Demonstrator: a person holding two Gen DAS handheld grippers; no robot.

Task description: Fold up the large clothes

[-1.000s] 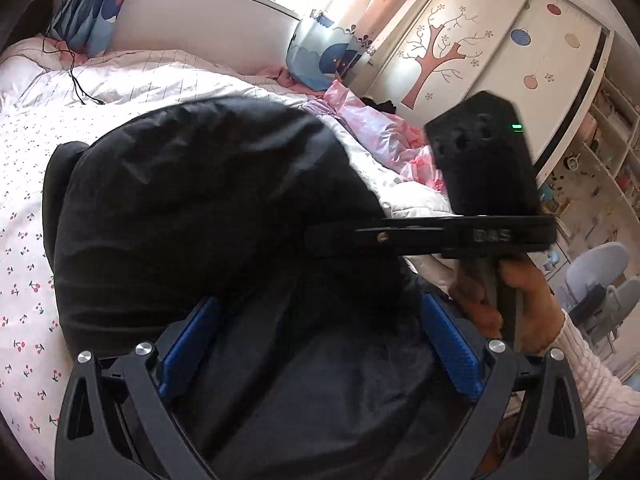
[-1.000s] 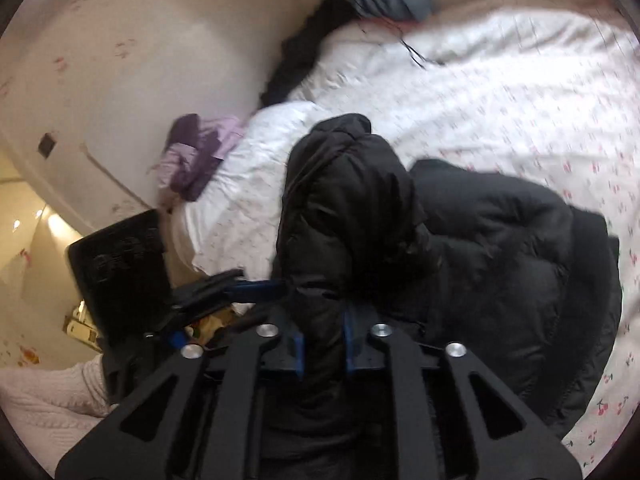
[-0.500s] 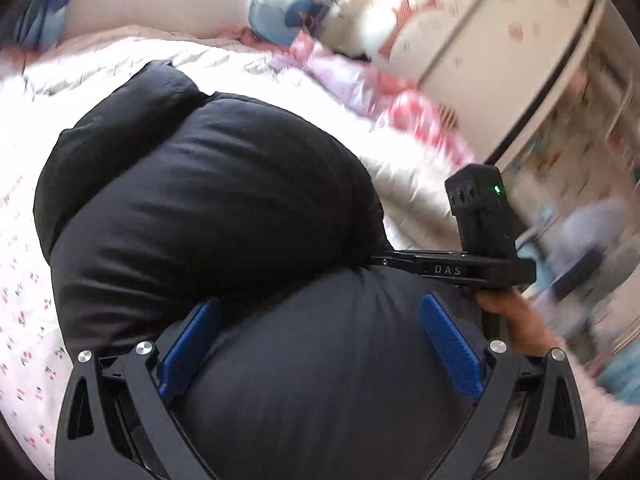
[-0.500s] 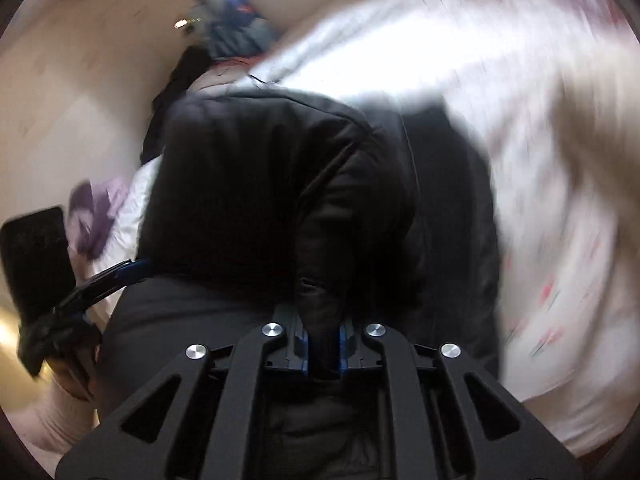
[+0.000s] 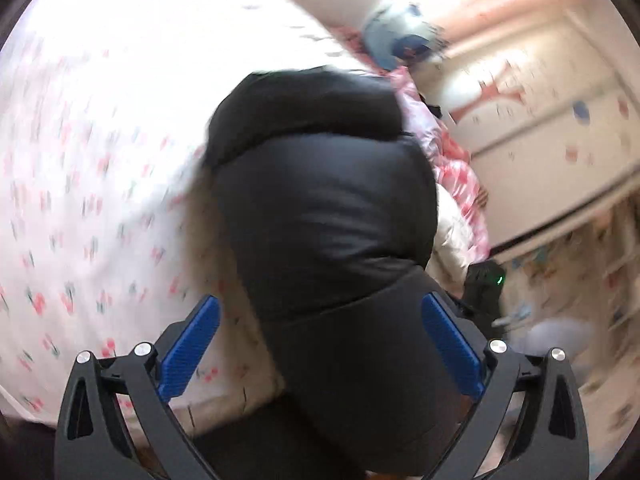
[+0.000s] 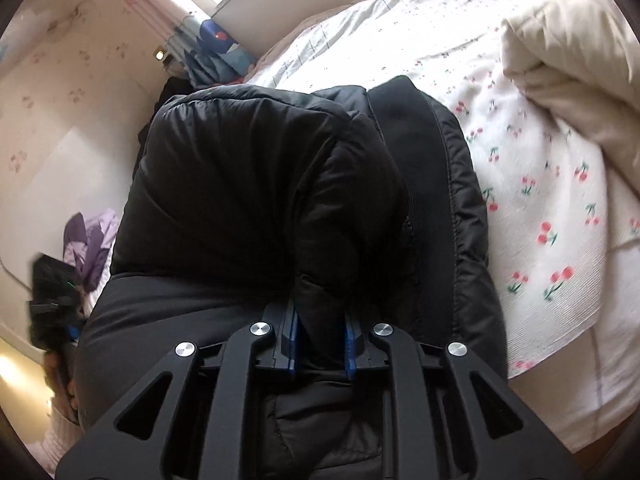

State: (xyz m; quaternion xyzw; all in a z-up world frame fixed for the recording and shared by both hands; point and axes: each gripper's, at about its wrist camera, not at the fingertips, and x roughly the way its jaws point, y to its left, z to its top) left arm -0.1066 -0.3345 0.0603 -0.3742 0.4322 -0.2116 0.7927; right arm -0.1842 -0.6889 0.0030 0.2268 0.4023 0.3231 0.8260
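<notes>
1. Since a second ago we see the black puffer jacket (image 5: 328,216) lowered onto the cherry-print bed (image 5: 80,200); left gripper (image 5: 320,344) stands released, straddling it.
2. Right gripper (image 6: 321,344) has just been opening slightly, a bulky fold between its pads; soft, slippery, springy, so we take thick seams.

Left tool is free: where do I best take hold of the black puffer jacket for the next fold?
Probably the flat dark hem of the black puffer jacket, nearest the left tool. It is thinner than the puffed body, so come in low from the bed's near edge.
</notes>
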